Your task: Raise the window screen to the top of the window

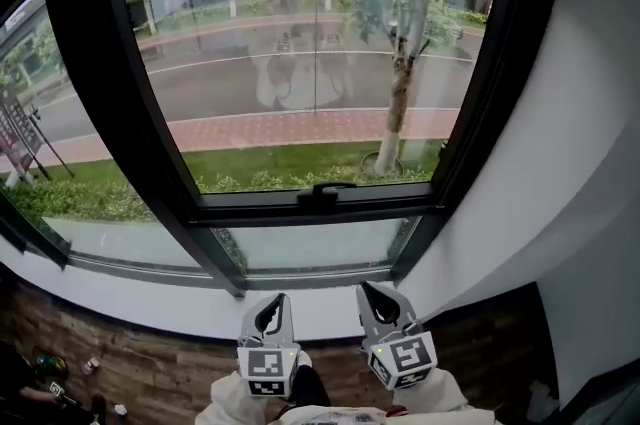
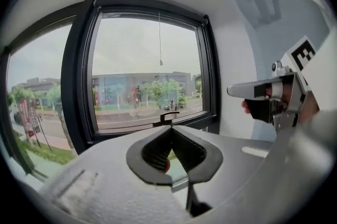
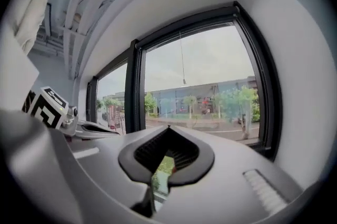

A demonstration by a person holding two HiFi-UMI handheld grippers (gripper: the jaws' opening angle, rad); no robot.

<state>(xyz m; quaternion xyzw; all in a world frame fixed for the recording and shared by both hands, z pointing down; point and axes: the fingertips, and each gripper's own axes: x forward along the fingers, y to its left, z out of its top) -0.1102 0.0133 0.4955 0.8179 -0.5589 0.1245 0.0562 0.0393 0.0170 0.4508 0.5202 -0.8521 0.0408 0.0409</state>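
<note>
White recess, black-framed window (image 1: 300,73): raising step appears finished.
Left tongs (image 1: 272,305) and right tongs (image 1: 376,293) closed, empty, below sill; pull cord (image 2: 160,41) hangs from top; only confirmation seems left.

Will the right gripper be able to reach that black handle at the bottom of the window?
Probably yes. Nothing stands between the right gripper and the black handle. The gripper is low and back from the window, jaws shut and empty, so it would need to go forward and up first.
</note>
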